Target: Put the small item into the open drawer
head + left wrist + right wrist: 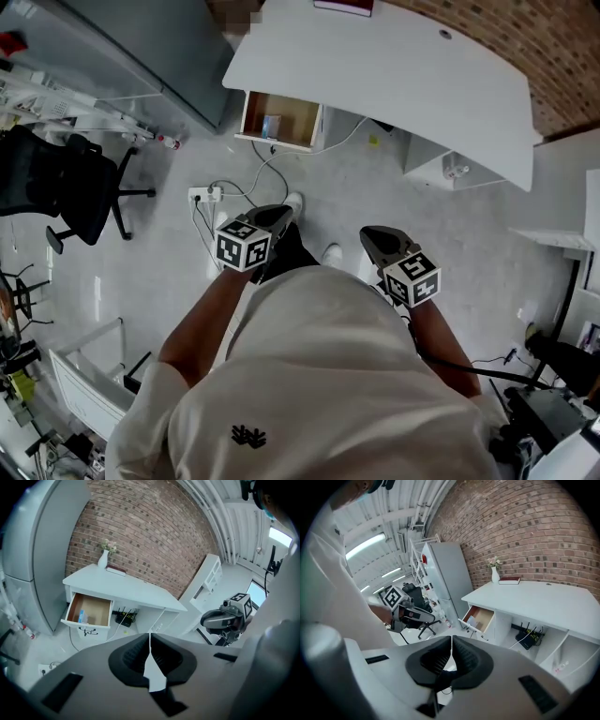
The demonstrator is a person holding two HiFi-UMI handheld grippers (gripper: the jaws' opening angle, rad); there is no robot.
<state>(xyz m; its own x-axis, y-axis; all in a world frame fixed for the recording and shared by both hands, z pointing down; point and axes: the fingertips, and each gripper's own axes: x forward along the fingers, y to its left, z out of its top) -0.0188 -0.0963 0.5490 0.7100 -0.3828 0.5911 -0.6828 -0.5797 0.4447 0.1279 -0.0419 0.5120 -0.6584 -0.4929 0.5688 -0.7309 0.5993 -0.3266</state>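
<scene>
The left gripper (275,218) and right gripper (379,240) are held near the person's body, well apart from the white desk (394,66); each carries a cube printed with black-and-white square markers. The left fingers (131,656) are pressed together with nothing between them; the right fingers (433,660) likewise. The small pale-blue item (83,617) lies inside the open wood-lined drawer (96,611), under the desk's left end. A dark red book (116,570) lies beside a white vase (103,559) on the desk's far left; its print is too small to read.
</scene>
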